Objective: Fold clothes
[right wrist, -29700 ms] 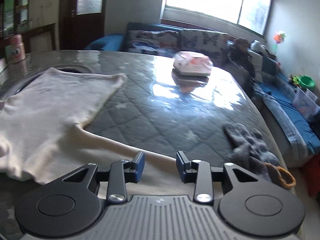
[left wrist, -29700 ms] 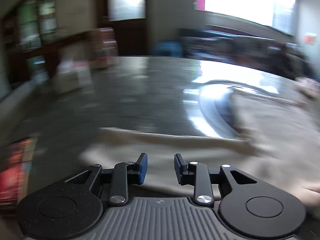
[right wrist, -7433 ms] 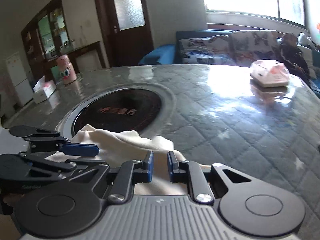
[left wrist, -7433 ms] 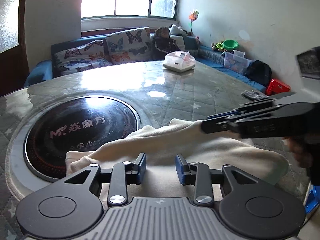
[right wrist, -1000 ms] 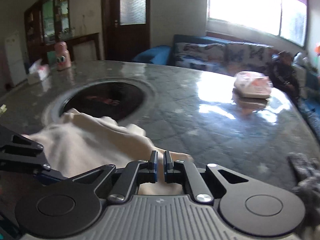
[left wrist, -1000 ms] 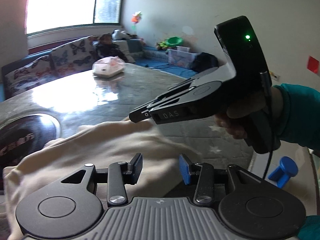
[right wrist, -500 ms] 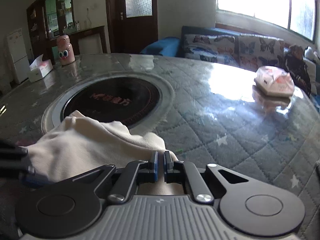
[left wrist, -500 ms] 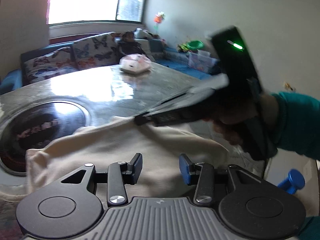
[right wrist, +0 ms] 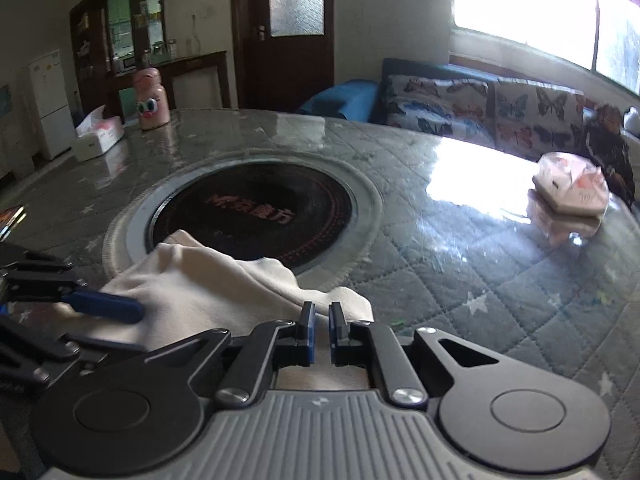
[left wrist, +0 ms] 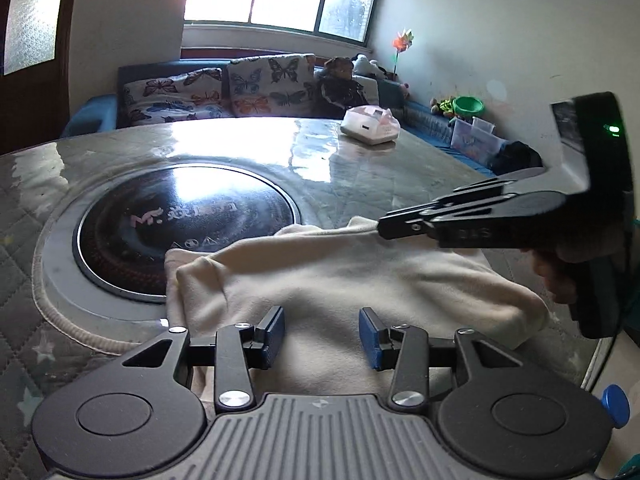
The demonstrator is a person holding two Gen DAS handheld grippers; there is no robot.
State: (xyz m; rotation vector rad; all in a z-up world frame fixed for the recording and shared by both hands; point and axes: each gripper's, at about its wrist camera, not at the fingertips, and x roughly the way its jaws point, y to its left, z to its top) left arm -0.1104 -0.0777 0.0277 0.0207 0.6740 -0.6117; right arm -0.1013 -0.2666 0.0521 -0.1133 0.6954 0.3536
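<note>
Left wrist view: the left gripper point(left wrist: 322, 332) hangs with jaws apart, nothing between them, above the cream garment point(left wrist: 340, 280) bunched at lower centre. The right gripper point(left wrist: 382, 229), jaws nearly shut, pinches its far edge, likely to carry a fold toward the hotplate point(left wrist: 184, 232).

My left hand-held gripper point(left wrist: 322, 332) points downward, jaws apart with a clear gap. My right hand-held gripper point(right wrist: 322, 334) also angles down, jaws nearly together, only a slit between the pads. Fingers point(left wrist: 560, 280) wrap its grip.
</note>
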